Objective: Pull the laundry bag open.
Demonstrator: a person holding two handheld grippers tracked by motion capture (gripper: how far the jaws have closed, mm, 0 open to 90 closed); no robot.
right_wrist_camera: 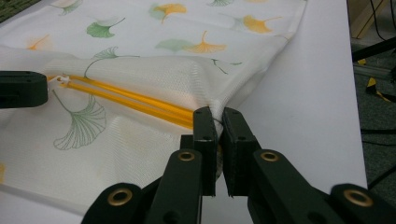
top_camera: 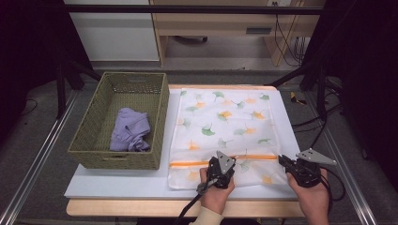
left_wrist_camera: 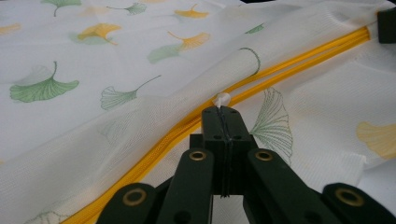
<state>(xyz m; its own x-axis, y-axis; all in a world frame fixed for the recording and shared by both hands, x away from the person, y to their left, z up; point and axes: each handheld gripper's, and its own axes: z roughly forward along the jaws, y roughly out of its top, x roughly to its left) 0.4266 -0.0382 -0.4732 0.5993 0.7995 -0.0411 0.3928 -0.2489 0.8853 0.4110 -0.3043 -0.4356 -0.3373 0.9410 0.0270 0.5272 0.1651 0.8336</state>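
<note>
White board (top_camera: pixel 117 180) carries a mesh bag (top_camera: pixel 225 126) printed with ginkgo leaves, beside a basket (top_camera: pixel 89 140). No writing is readable. Left gripper (left_wrist_camera: pixel 223 108) is clamped on the zipper pull (left_wrist_camera: pixel 222 99); right gripper (right_wrist_camera: pixel 219 122) pinches the bag's edge by the zipper (right_wrist_camera: pixel 140 103).

A pale grey tabletop board (top_camera: pixel 117 180) rests on a light wooden table (top_camera: pixel 141 208). Grey carpeted floor (top_camera: pixel 42 136) surrounds it, crossed by silver metal rails (top_camera: pixel 37 164). Behind stand a white cabinet (top_camera: pixel 115 30) and a light wooden desk (top_camera: pixel 211 23), with black cables (top_camera: pixel 288 42) hanging beside it.
</note>
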